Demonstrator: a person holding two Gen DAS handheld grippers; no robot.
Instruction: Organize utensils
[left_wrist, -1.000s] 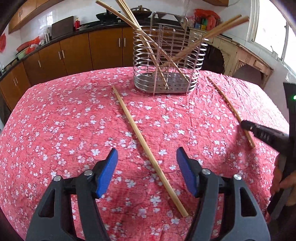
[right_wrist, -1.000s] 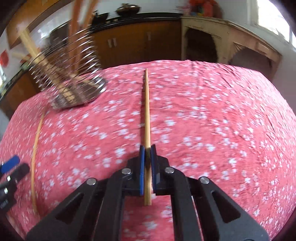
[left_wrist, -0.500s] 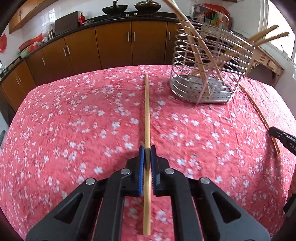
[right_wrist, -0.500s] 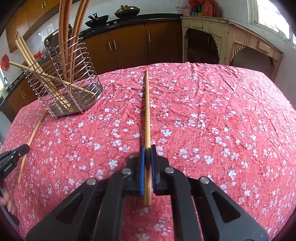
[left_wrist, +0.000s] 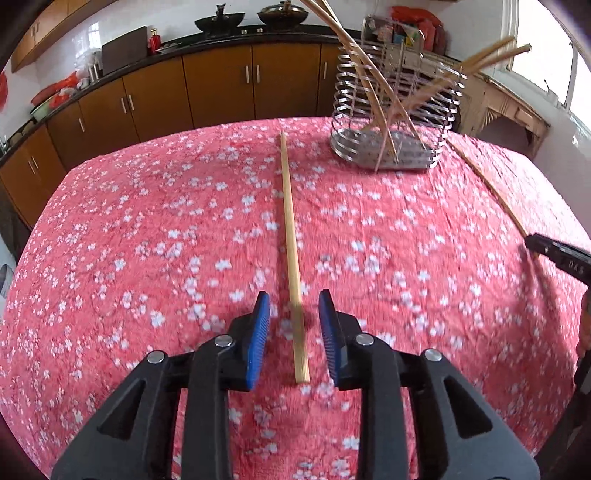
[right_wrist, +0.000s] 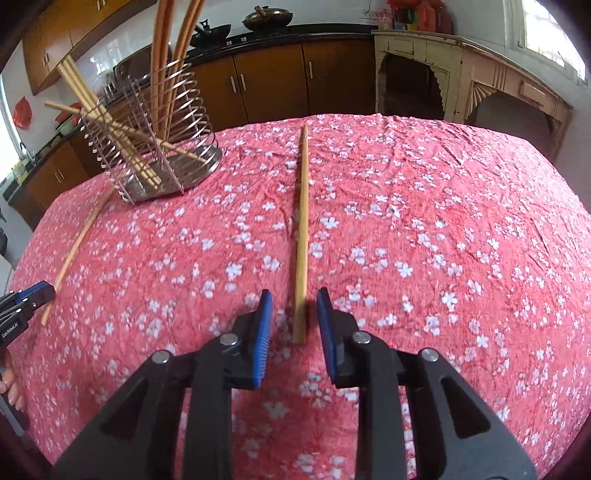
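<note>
A table (left_wrist: 110, 258) under a red floral cloth is shown, with a wire utensil holder (left_wrist: 395, 110) as the landmark, already filled with several chopsticks. Left of the holder, one bamboo chopstick (left_wrist: 291, 240) lies flat, its long axis running straight away from the left hand-held gripper (left_wrist: 293, 334); its near end is framed between the blue pads, untouched, as the jaws are opening. Right of the holder, a second chopstick (right_wrist: 302, 221) lies the same way between the pads of the right hand-held gripper (right_wrist: 294, 330), likewise released and opening. Each chopstick is nearest its own gripper.
</note>
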